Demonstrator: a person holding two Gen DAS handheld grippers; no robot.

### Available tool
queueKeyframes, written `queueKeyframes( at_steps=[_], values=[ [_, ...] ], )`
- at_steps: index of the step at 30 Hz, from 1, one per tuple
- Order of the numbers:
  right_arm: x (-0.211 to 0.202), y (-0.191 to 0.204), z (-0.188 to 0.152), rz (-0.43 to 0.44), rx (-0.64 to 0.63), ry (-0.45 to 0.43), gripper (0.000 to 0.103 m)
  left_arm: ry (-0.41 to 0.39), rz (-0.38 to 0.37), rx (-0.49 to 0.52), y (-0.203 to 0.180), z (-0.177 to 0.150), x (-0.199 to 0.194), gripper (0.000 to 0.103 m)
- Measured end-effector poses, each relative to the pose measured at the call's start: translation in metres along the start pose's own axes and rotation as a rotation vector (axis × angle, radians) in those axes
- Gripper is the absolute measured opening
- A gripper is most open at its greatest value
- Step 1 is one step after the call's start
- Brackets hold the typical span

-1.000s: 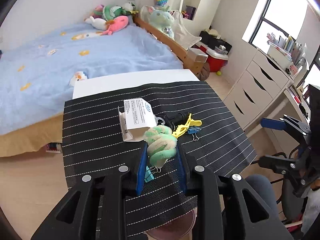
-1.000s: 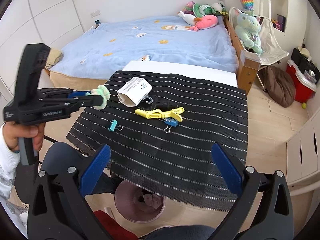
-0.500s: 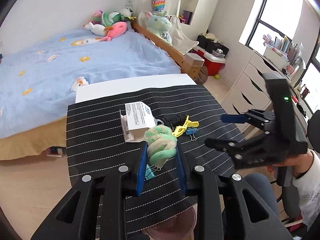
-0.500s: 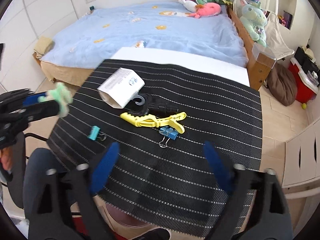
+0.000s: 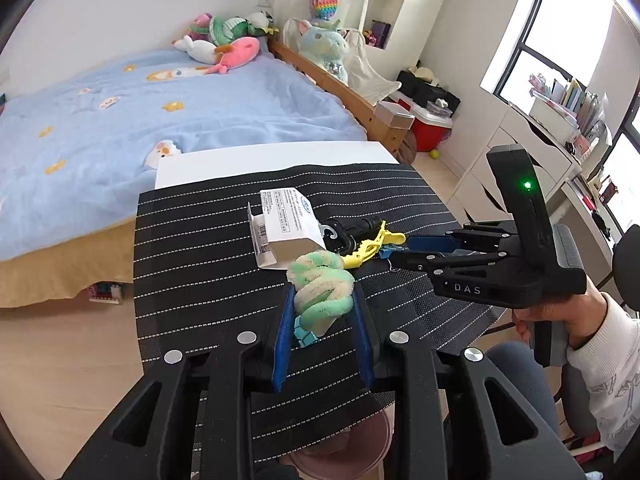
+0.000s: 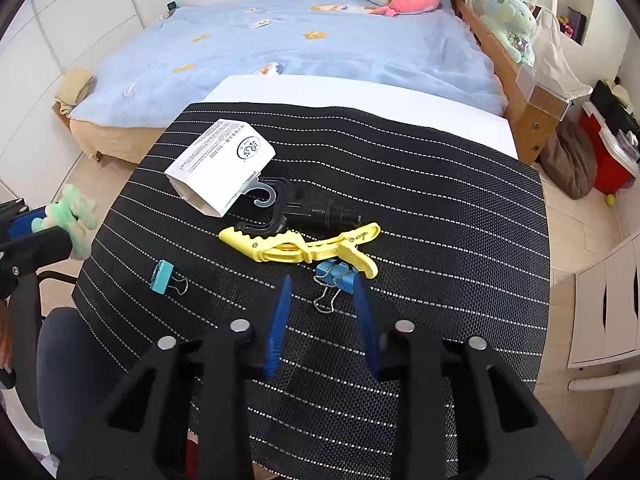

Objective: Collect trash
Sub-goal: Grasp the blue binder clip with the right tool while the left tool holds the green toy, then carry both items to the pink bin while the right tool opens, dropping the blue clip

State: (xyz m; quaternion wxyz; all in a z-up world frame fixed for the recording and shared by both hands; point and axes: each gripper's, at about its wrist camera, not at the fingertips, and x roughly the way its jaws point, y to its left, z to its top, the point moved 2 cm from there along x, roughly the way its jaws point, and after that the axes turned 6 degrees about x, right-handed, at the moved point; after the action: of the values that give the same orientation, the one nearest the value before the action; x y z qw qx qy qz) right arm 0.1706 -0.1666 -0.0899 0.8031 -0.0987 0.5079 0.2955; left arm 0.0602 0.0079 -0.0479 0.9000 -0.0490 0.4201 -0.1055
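Observation:
My left gripper (image 5: 323, 300) is shut on a green and cream fuzzy twist (image 5: 322, 288), held above the near left of the black striped mat (image 5: 200, 248). It also shows at the left edge of the right wrist view, left gripper (image 6: 60, 228) with the fuzzy twist (image 6: 70, 214). My right gripper (image 6: 321, 280) is low over the mat (image 6: 440, 240), jaws closing. A blue binder clip (image 6: 334, 274) lies between its fingertips, and the left pad is still clear of it. The right gripper (image 5: 394, 254) is held by a hand in a white sleeve.
On the mat lie a white paper box (image 6: 220, 168), a black plastic hook piece (image 6: 308, 208), a yellow clip (image 6: 304, 248) and a teal binder clip (image 6: 162, 276). A pink bin (image 5: 340, 452) sits under the table's near edge. Bed behind, white drawers (image 5: 500, 160) to the right.
My right gripper dropped toward the mat and came forward, and its jaws narrowed from wide open to either side of the blue binder clip. The left gripper kept still with the fuzzy twist.

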Motion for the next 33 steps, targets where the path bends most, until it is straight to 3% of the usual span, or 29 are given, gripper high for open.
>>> queueKeyframes(
  at_steps=[6, 11, 19, 21, 33],
  values=[
    [0.004, 0.000, 0.001, -0.007, 0.002, 0.003, 0.024, 0.002, -0.004, -0.003, 0.001, -0.002, 0.001, 0.027],
    [0.005, -0.001, 0.001, -0.013, -0.005, 0.006, 0.012, 0.006, -0.004, -0.003, 0.002, -0.003, 0.002, 0.027],
    [-0.009, -0.001, -0.001, -0.004, -0.013, -0.024, 0.010, 0.003, -0.006, 0.005, -0.002, -0.003, 0.003, 0.027],
    [-0.014, -0.002, -0.001, 0.000, -0.011, -0.033, 0.001, 0.002, -0.008, 0.009, -0.004, -0.002, 0.003, 0.027],
    [-0.057, -0.004, -0.013, 0.027, -0.015, -0.092, 0.001, -0.006, -0.009, 0.041, -0.013, -0.004, -0.008, 0.027]
  ],
)
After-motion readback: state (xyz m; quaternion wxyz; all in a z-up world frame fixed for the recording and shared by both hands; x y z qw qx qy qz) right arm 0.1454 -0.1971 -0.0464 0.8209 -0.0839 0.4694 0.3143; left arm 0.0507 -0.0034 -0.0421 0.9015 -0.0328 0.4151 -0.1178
